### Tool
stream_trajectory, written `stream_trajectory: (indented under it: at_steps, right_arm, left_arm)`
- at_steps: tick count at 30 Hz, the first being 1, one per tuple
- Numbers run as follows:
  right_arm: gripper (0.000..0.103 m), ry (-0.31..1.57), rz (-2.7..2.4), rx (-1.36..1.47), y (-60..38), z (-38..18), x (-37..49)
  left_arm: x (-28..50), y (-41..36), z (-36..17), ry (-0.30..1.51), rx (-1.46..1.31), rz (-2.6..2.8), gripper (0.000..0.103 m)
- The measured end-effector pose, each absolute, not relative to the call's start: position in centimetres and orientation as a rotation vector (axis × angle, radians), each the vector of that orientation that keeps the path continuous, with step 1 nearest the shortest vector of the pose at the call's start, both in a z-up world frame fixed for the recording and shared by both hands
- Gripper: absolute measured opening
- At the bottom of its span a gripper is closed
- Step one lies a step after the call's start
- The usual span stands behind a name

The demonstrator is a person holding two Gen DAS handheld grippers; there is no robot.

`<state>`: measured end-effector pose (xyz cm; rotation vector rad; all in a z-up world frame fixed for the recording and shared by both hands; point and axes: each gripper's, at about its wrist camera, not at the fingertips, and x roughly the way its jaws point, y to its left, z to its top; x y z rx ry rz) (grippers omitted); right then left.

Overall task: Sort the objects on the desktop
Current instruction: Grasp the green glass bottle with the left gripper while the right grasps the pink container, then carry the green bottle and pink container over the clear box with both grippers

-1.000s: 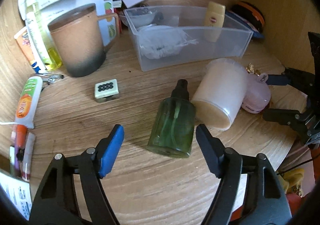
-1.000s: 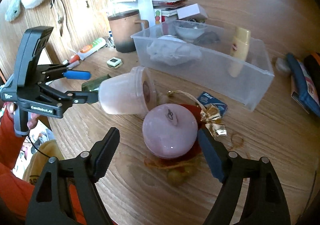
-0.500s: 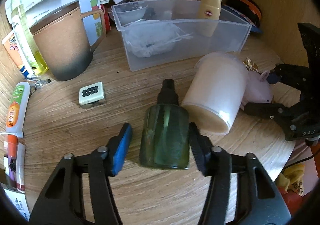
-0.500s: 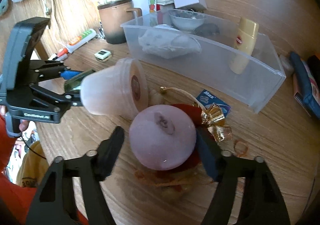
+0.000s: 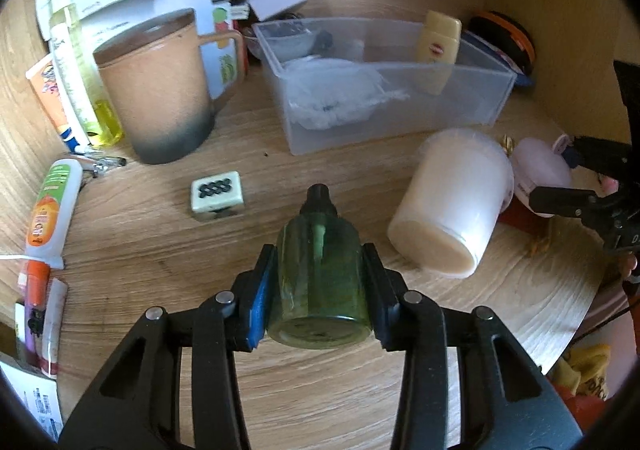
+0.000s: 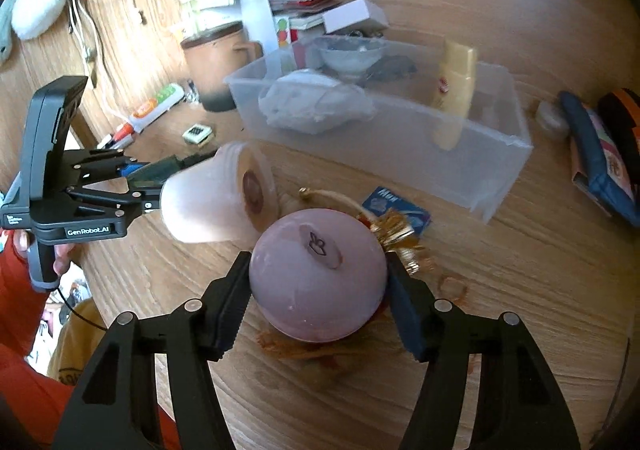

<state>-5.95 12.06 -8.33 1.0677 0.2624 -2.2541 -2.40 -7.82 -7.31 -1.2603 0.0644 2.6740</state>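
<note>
My left gripper [image 5: 318, 290] is shut on a green spray bottle [image 5: 318, 282] that lies on its side on the wooden desk, black nozzle pointing away. My right gripper [image 6: 318, 286] is shut on a round pink case [image 6: 316, 278] resting on the desk; it also shows in the left wrist view [image 5: 540, 170]. A white plastic cup [image 5: 452, 202] lies on its side between the two objects. A clear plastic bin [image 5: 384, 90] behind them holds a crumpled white bag, a bowl and a yellow bottle [image 5: 438, 46].
A brown mug [image 5: 156, 86] stands at the left with papers and tubes behind it. A small white cube [image 5: 216, 196] lies ahead of the bottle. Pens and a glue tube [image 5: 50, 210] lie at the far left. Gold ribbon [image 6: 396, 234] and a blue packet [image 6: 396, 210] lie beside the pink case.
Both grippers moved forward and closed: the left one onto the green spray bottle, the right one onto the pink case.
</note>
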Motion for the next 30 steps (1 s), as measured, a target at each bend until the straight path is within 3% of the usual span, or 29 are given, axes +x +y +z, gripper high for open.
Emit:
stream_trajectory:
  at_steps: [13, 30]
  right_arm:
    - [0.06, 0.261, -2.297, 1.006, 13.6, -6.3, -6.2]
    - [0.06, 0.343, -2.383, 0.919, 14.5, -2.3, -9.0]
  left_arm:
    - [-2.0, -8.0, -3.4, 0.031, -1.117, 2.757, 0.041]
    - [-4.6, -5.4, 0.8, 0.123, -1.006, 2.729, 0.041]
